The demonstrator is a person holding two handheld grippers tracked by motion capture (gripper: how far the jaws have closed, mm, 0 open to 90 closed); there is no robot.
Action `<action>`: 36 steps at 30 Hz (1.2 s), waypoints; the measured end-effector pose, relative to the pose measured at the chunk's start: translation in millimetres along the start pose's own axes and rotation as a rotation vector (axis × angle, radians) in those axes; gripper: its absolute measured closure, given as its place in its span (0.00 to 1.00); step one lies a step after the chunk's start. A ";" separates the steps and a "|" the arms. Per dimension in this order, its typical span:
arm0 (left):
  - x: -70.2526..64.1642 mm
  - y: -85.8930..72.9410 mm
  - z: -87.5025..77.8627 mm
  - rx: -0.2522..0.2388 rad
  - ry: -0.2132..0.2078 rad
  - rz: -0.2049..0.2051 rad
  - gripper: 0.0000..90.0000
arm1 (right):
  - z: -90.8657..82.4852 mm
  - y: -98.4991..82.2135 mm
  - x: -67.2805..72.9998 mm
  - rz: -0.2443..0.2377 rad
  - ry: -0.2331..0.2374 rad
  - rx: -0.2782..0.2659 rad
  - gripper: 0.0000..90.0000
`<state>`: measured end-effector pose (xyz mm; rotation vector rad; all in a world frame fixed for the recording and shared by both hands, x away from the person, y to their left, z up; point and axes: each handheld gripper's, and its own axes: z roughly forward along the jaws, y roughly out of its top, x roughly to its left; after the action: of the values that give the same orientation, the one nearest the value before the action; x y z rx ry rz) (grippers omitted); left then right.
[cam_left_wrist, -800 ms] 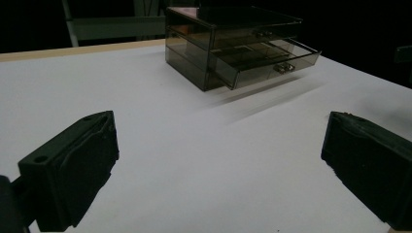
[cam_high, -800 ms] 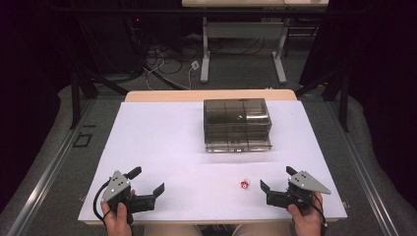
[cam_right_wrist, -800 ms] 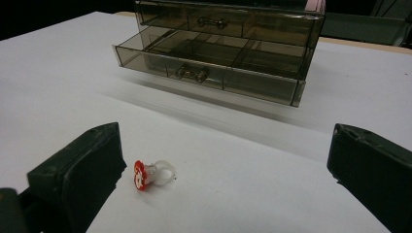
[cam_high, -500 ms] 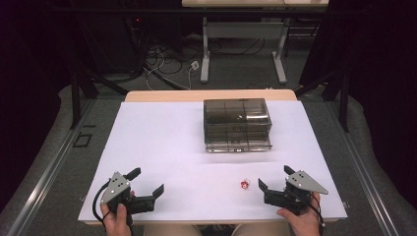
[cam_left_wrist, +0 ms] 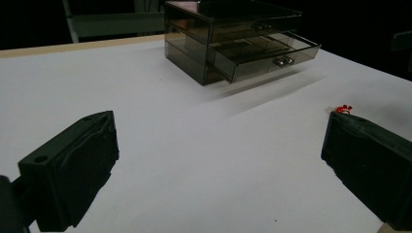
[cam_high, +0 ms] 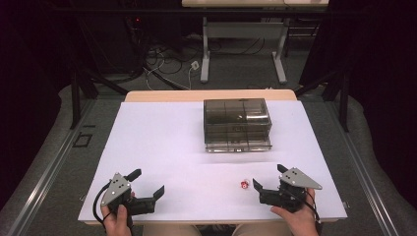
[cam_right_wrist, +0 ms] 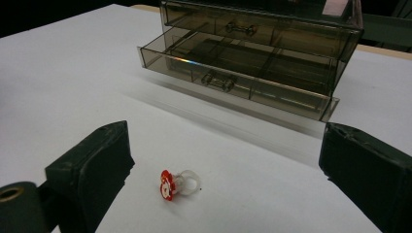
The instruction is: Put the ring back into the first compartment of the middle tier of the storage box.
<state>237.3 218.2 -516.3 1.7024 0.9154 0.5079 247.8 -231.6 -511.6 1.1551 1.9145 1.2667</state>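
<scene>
Left gripper (cam_high: 147,186) at 7 o'clock, jaws apart, nothing between. Right gripper (cam_high: 268,179) at 5 o'clock, jaws apart too. Small red-and-clear ring (cam_right_wrist: 179,183) lies on the white bench (cam_high: 162,147) just beside its jaw tip (not touching). Smoky drawer box (cam_high: 237,125) at 12, one drawer pulled out.

Dark room; grey carpet floor (cam_high: 44,162), tangled cables (cam_high: 167,64), a white-legged desk (cam_high: 243,29) behind

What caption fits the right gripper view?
Open right gripper approaches a small red-and-clear ring lying before a smoky drawer box, middle drawer open.
</scene>
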 end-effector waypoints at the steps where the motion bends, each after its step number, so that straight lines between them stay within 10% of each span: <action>1: 0.0 0.0 0.0 0.000 0.000 0.000 0.01 | 0.0 0.0 0.0 0.000 0.000 0.000 0.05; 36: 2.0 -1.7 4.8 0.018 0.000 -0.004 0.01 | 40.7 21.7 6.6 -0.058 0.182 0.156 0.37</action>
<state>241.4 217.1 -519.6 1.7162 0.9256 0.4990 285.3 -204.2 -507.7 1.0823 2.1981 1.2461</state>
